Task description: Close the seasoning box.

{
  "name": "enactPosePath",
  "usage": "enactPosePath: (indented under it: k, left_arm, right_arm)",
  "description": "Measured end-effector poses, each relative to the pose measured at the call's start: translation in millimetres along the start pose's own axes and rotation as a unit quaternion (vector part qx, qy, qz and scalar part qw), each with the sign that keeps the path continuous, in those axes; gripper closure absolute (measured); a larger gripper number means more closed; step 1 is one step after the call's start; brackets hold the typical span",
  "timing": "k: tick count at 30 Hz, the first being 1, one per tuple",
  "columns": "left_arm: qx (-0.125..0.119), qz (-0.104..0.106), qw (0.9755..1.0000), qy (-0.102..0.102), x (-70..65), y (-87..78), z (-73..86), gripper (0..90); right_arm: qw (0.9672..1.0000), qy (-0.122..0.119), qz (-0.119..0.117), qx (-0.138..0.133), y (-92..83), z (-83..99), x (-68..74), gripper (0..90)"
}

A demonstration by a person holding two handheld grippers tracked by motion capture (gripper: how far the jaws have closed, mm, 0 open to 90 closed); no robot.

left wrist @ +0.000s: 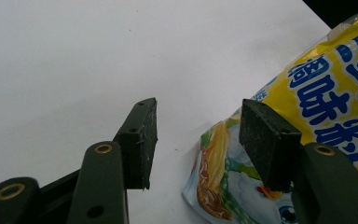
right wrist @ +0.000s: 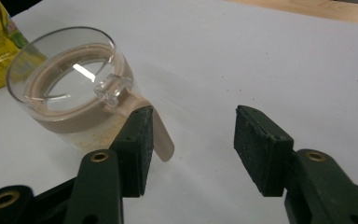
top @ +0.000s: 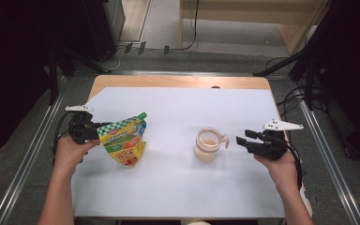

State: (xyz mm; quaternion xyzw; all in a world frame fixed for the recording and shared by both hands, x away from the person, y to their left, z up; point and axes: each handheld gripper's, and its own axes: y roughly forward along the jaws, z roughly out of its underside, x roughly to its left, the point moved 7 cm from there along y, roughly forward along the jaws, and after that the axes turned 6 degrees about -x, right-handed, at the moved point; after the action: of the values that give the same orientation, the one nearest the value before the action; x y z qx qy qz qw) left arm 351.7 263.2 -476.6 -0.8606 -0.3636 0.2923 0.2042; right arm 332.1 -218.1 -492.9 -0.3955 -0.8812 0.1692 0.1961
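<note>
On the white-covered counter (top: 178, 187), your left gripper (top: 95, 131) has its jaws spread with the yellow pouch (top: 123, 141) just off one jaw, while your right gripper (top: 242, 141), jaws spread around nothing, sits just beside the clear cup (top: 206, 144).

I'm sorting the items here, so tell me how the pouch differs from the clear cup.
The pouch is soft, opaque, printed yellow and green, with a green cap; the clear cup is rigid, see-through, with a handle and beige contents. The pouch sits at the left gripper; the cup stands free. Both rest on the white sheet.
</note>
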Motion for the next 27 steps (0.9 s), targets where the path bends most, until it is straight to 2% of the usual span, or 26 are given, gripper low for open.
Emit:
enactPosePath:
  k: [3,4,6,8,12,17,22,27]
  left_arm:
    - [0.001,0.0,1.0,0.001,-0.1,-0.1,0.3,47.1]
    - [0.001,-0.001,1.0,0.001,0.1,-0.1,0.3,47.0]
    - [0.0,0.0,1.0,0.0,0.2,-0.3,0.2,47.0]
    - [0.0,-0.001,1.0,-0.001,0.2,-0.7,0.3,47.0]
    - [-0.002,-0.001,1.0,-0.001,0.4,-0.8,0.5,46.9]
    - [0.0,-0.002,1.0,0.0,0.8,-0.4,1.0,46.6]
    - [0.002,-0.002,1.0,-0.001,0.7,0.6,1.7,46.2]
    - [0.002,-0.003,1.0,-0.002,1.4,1.1,2.2,45.7]
  right_arm:
    - [1.0,-0.006,0.001,-0.002,1.0,3.5,-3.8,44.9]
    - [0.9999,-0.006,0.009,-0.009,1.7,4.4,-5.9,41.5]
    - [0.9998,-0.009,0.013,-0.008,2.5,7.9,-10.1,39.6]
    - [0.9996,-0.004,0.022,-0.015,3.1,10.4,-14.4,34.4]
    - [0.9993,0.009,0.028,-0.024,3.3,14.4,-22.3,30.3]
    - [0.9989,0.021,0.035,-0.024,4.1,18.8,-29.0,29.4]
    - [0.9988,0.012,0.044,-0.017,6.7,22.8,-31.7,28.9]
    - [0.999,0.008,0.042,-0.012,9.3,25.2,-30.4,27.4]
